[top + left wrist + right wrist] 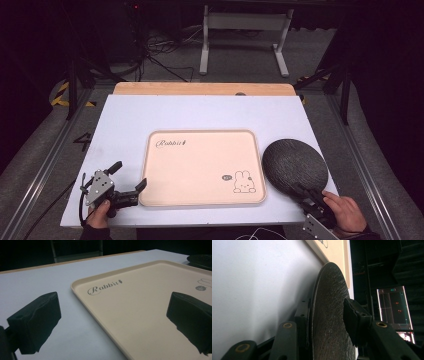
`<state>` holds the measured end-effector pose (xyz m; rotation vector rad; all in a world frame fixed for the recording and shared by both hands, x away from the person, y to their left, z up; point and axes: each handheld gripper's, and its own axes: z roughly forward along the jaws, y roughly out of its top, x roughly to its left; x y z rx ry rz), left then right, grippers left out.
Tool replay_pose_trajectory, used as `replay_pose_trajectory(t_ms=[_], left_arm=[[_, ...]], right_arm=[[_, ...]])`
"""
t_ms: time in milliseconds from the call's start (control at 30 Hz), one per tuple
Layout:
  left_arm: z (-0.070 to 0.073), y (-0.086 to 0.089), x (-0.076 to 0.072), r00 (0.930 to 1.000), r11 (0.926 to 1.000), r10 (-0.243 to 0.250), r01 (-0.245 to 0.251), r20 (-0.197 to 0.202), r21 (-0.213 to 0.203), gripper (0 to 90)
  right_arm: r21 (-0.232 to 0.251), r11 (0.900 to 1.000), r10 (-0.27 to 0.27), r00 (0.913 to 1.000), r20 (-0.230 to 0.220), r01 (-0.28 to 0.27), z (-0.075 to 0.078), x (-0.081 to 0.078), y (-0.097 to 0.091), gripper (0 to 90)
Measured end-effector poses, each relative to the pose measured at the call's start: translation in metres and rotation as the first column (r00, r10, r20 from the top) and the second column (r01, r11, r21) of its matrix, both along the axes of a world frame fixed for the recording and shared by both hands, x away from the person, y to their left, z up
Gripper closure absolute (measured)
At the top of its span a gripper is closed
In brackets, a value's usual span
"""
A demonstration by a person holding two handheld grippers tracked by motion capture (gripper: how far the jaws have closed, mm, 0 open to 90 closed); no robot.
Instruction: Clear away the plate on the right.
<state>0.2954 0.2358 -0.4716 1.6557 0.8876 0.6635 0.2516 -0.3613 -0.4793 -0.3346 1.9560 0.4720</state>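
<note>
the right gripper (306,196) pinches the near rim of the dark plate (294,165) at the table's (200,112) near right corner; the left gripper (131,181) is spread wide at the tray's (200,165) near left corner.

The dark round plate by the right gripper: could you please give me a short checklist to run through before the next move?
1. Dark round plate between the right gripper jaws: ok.
2. Both pads pressing firmly on it: cannot tell.
3. Plate's far edge off the table: ok, it is tilted up.
4. Beige rabbit tray bare and ready for it: ok.
5. Left gripper open, holding nothing, at the tray's left edge: ok.
</note>
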Motion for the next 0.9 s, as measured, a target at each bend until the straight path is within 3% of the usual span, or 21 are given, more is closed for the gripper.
replay_pose_trajectory(t_ms=[400,633,667,900], left_arm=[[0.0,0.0002,0.0,1.0,1.0,0.0,0.0,0.0,-0.003,0.3],[-0.0001,0.0,-0.0001,1.0,1.0,0.001,-0.001,0.0,-0.004,0.3],[0.0,0.0002,0.0,1.0,1.0,-0.001,0.001,0.0,-0.002,0.3],[0.0,0.0001,0.0002,1.0,1.0,-0.001,0.001,-0.001,-0.004,0.3]], right_arm=[[-0.041,0.9983,-0.041,0.9988,0.026,0.042,-0.0057,0.0062,0.0055,63.7],[-0.048,0.9974,-0.054,0.9985,0.011,0.054,-0.0081,0.0059,0.0075,73.0],[-0.073,0.9961,-0.05,0.9987,0.004,0.05,-0.0085,0.0061,0.0088,78.9],[-0.071,0.996,-0.056,0.9983,-0.016,0.055,-0.0075,0.0066,0.0089,81.2]])
